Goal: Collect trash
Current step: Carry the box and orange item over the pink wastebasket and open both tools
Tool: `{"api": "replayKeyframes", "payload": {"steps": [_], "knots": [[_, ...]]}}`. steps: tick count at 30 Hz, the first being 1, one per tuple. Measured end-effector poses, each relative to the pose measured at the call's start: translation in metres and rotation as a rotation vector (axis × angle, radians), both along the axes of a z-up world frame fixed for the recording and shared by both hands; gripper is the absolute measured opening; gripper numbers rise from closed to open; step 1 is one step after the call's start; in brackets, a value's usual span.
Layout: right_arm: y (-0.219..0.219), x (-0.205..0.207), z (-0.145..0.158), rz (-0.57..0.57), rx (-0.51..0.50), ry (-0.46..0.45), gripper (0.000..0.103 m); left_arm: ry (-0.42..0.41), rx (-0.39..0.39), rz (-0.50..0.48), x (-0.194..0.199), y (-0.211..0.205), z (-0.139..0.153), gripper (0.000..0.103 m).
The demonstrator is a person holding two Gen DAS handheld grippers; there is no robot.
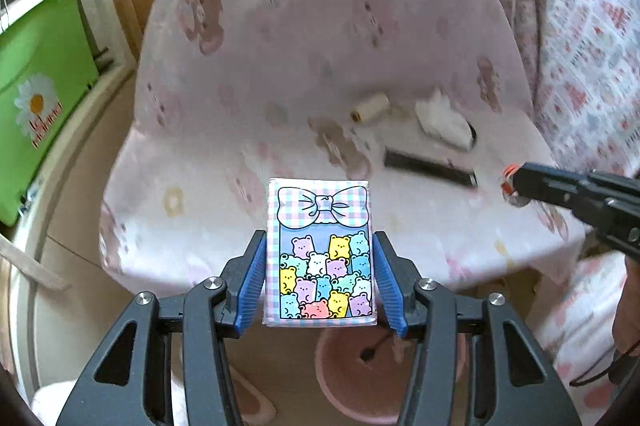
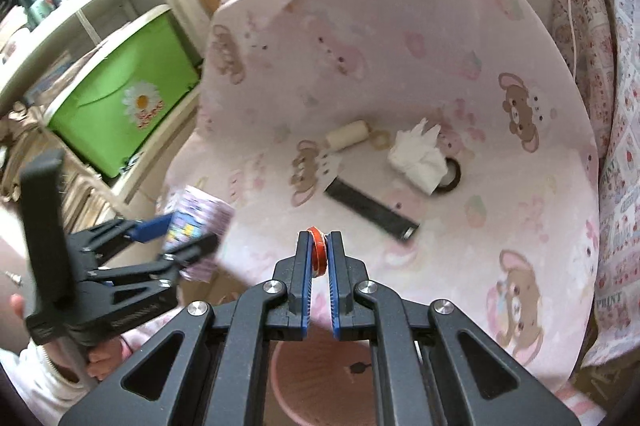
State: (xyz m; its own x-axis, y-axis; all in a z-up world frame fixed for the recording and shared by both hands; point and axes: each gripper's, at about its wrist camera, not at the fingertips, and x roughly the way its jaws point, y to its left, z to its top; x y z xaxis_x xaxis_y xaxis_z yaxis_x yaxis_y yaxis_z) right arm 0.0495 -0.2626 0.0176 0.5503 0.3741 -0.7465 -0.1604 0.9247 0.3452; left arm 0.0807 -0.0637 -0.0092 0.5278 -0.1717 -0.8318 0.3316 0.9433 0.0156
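A pink bear-print cloth covers the desk, which fills most of both views. A green bin with a daisy sticker stands off to the left on a white shelf. A pink bucket sits on the floor below the desk edge. The left claw clamps a tissue pack printed with coloured bears, held at the desk's near edge. On the cloth lie a black bar, a crumpled white tissue and a cream spool. The right claw pinches a small red ring, its jaws almost together
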Motion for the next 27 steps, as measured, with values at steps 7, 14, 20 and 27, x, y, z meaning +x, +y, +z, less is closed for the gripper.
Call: {"api": "replayKeyframes", "payload": {"steps": [7,14,20,27], "knots": [[0.006,-0.030,-0.007,0.000,0.007,0.037,0.008,0.120,-0.055,0.047,-0.010,0.019,-0.018,0.050],[0.021,-0.037,-0.031,0.029,-0.020,0.114,0.008,0.242,-0.073,0.006,-0.020,0.015,-0.042,0.050],[0.039,-0.043,-0.051,0.089,-0.086,0.169,0.008,0.360,-0.045,-0.031,-0.025,0.003,-0.074,0.050],[0.047,-0.048,-0.089,0.107,-0.196,0.260,0.008,0.436,0.011,-0.025,-0.033,-0.002,-0.108,0.050]]}}
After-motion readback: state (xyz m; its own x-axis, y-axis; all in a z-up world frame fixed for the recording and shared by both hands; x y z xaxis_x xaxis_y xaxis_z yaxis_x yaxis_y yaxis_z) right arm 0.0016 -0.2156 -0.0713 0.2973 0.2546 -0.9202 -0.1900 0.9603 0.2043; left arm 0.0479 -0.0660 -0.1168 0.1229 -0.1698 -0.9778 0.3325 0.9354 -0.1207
